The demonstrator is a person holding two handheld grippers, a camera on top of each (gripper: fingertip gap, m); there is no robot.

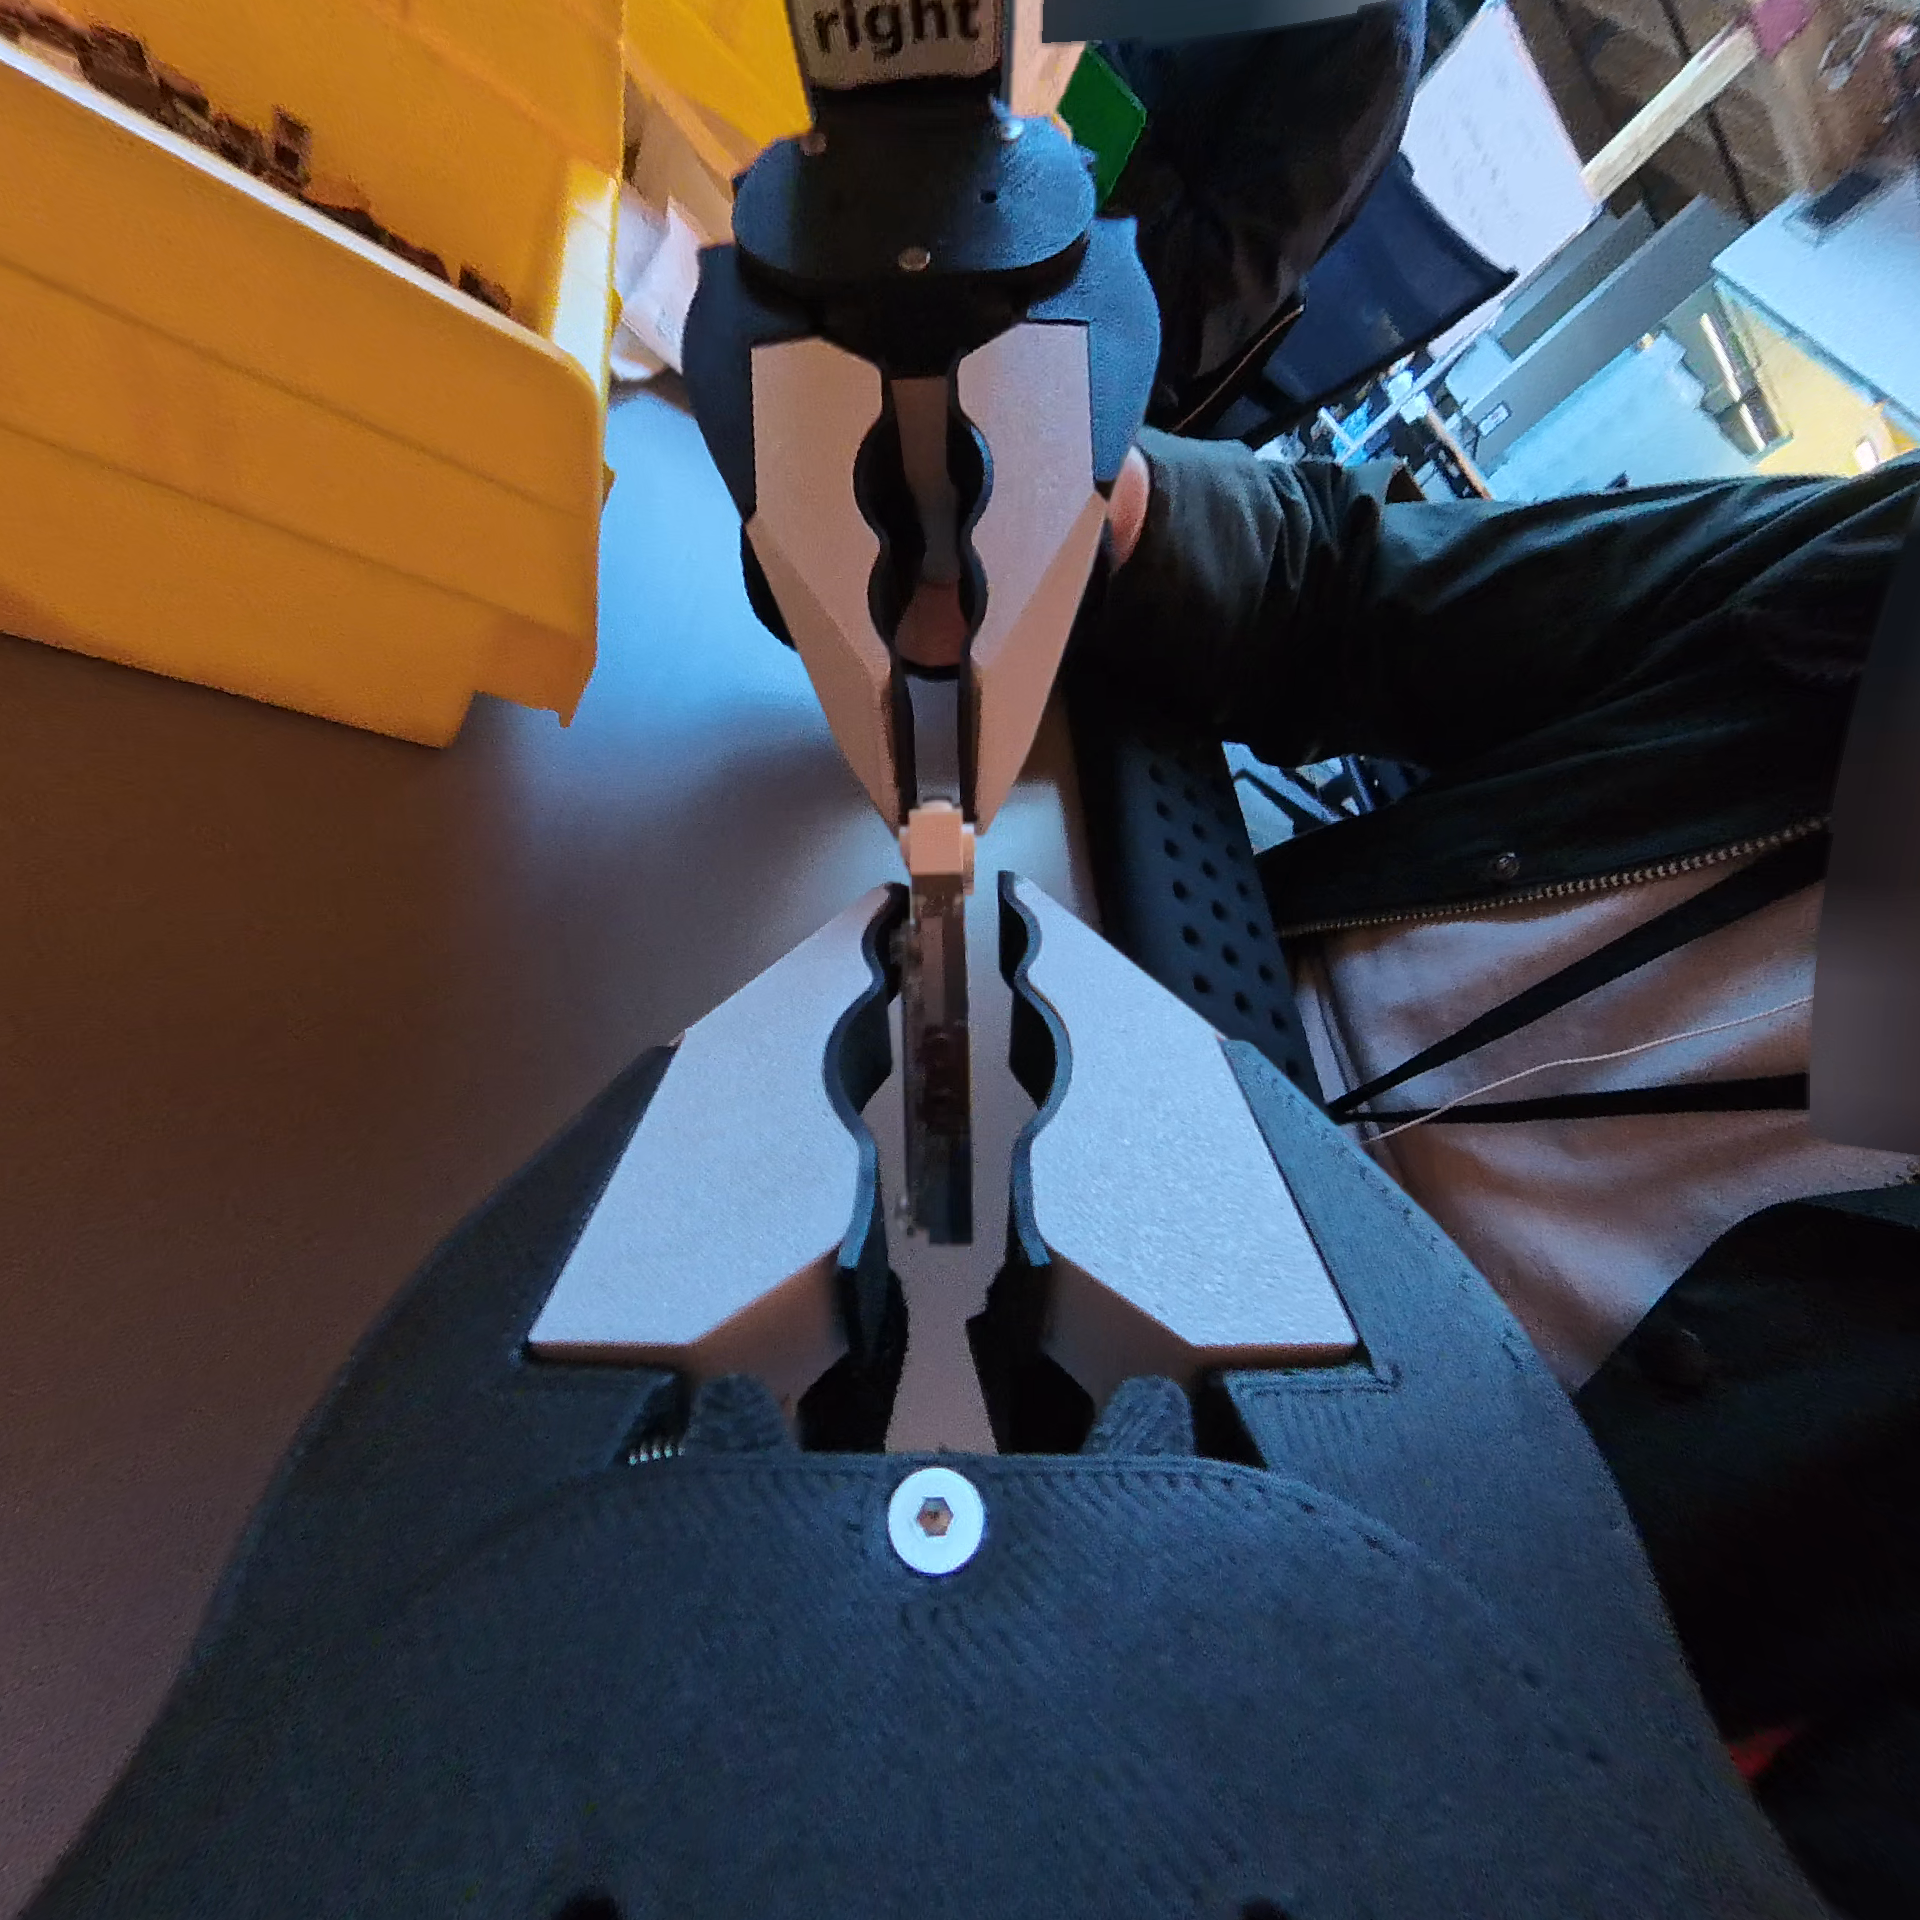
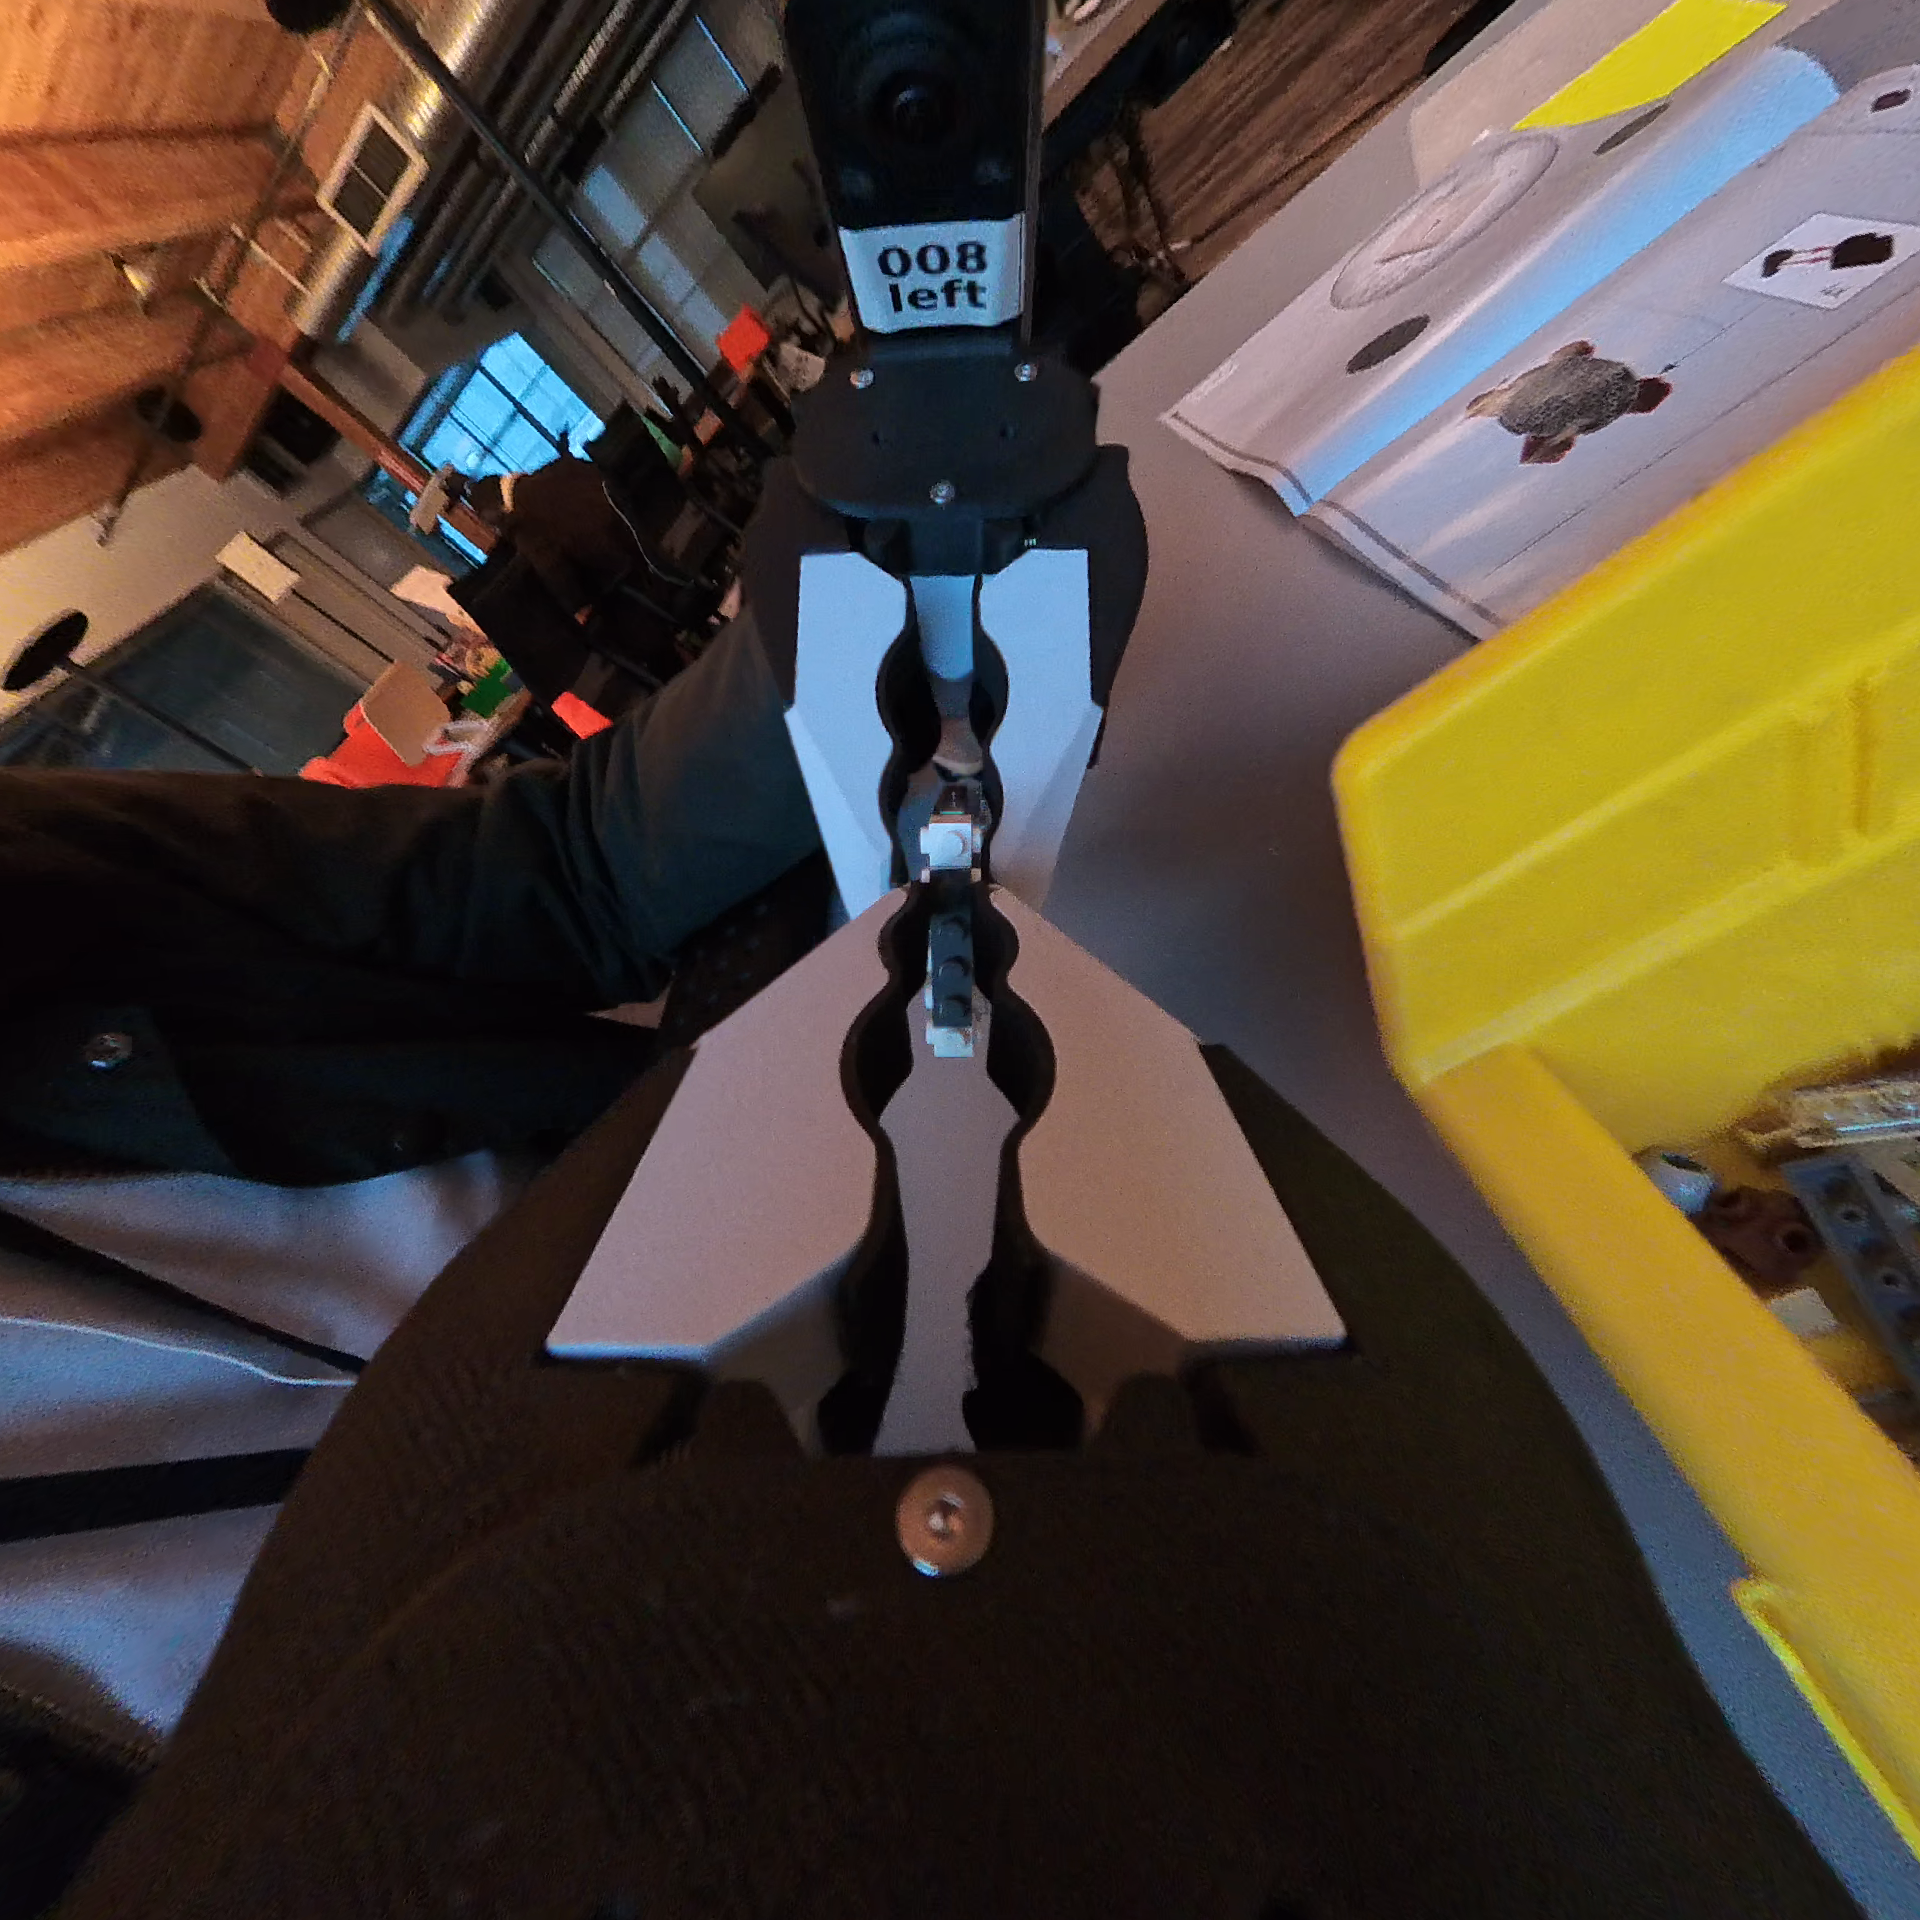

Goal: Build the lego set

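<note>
Left wrist view: the left gripper (image 1: 940, 904), jaws slightly apart, cradles a dark strip (image 1: 935, 1060) above the tabletop (image 1: 312, 987); the right gripper (image 1: 938, 821) pinches a white brick (image 1: 938, 840) at its tip. Joining step; next, I judge, a square press.

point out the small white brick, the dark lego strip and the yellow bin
small white brick (image 1: 940, 840), left wrist view, on its front face at the right claw's tips
dark lego strip (image 1: 938, 1060), left wrist view, mid-length, inside the left claw
yellow bin (image 2: 1621, 831), right wrist view, on its outer wall
</note>
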